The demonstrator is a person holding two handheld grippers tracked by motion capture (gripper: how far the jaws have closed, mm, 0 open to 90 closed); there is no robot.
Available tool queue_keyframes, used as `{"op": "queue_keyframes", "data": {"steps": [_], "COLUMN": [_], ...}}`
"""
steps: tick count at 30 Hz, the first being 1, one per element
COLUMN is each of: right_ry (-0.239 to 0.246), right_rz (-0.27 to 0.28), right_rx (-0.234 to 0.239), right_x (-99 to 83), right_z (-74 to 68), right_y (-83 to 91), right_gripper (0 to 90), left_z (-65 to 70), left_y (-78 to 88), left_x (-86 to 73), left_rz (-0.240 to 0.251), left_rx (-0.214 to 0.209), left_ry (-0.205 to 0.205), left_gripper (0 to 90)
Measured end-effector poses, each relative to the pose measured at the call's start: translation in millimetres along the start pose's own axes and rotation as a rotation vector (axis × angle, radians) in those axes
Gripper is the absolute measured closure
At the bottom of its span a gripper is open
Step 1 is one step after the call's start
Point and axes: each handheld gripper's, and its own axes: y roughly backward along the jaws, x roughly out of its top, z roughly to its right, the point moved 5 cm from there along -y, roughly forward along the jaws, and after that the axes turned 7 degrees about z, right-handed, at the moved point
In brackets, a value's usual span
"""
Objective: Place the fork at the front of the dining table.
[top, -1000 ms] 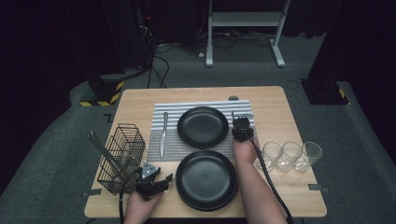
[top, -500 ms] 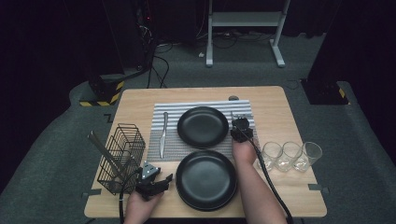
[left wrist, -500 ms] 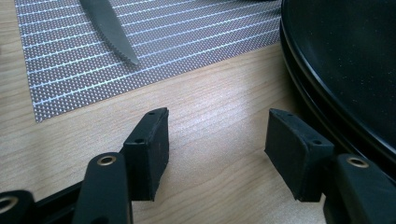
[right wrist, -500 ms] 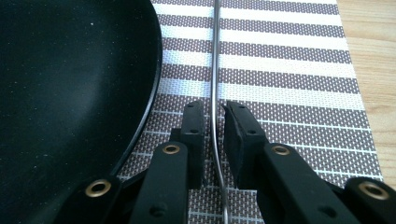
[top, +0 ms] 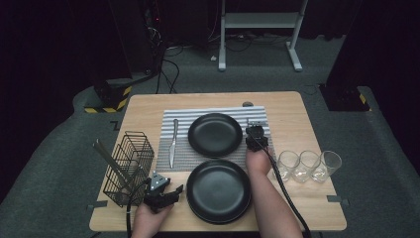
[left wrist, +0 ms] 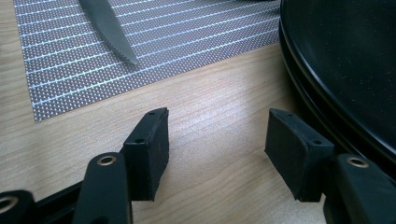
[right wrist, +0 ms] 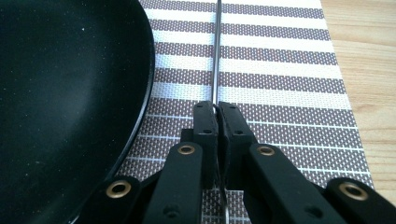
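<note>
The step in hand looks like laying cutlery at the far place setting. The right gripper (right wrist: 217, 109) has its fingers pressed together on a thin metal utensil (right wrist: 217, 56), seen edge-on, so I can't tell whether it is a fork or a spoon. The fingers have just been closing, with that handle between them. The utensil runs straight away from the gripper along the striped placemat (right wrist: 280, 70), just beside the right rim of the far black plate (right wrist: 70, 93) and apart from it. From above, the right gripper (top: 256, 125) sits low at that plate's (top: 215, 134) right edge, while the knife (top: 173, 141) already lies on the mat at its left.

The left gripper (top: 171, 191) rests near the table's (top: 297, 109) front edge, its fingers spread with nothing between them. In its own view the left gripper (left wrist: 217, 130) looks over bare wood, with the near black plate (left wrist: 345, 56) just at its side.

Whether the utensil lies flat on the mat or is a touch lifted I can't make out. My guess is that it is being squared up parallel to the plate. If so, the next move calls for easing it down flat, keeping it clear of the plate's rim, and then parting the fingers without nudging it askew. The wire basket (top: 130, 163) and the three glasses (top: 308, 165) stand off to the sides.
</note>
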Motion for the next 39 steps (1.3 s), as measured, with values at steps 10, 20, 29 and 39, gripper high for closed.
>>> {"op": "queue_keyframes", "data": {"steps": [10,20,29,39], "right_ry": [-0.011,0.023,0.002,0.005], "right_rz": [0.037,0.060,0.079,0.061], "right_rx": [0.055,0.082,0.085,0.069], "right_x": [6.6,6.5,-0.9,-22.3], "right_z": [-5.5,-12.3,-16.7,-11.2], "right_y": [11.7,32.2,54.4,66.4], "right_gripper": [71.1,70.7,72.8,61.1], "left_z": [0.4,0.4,0.6,0.6], "left_y": [-0.4,-0.2,0.1,0.0], "left_x": [0.2,0.1,-0.2,-0.1], "left_rz": [0.001,0.002,0.002,0.001], "left_rx": [0.000,-0.001,0.000,0.000], "left_ry": [-0.002,0.000,0.002,-0.001], "left_gripper": [40.0,40.1,40.4,40.4]}}
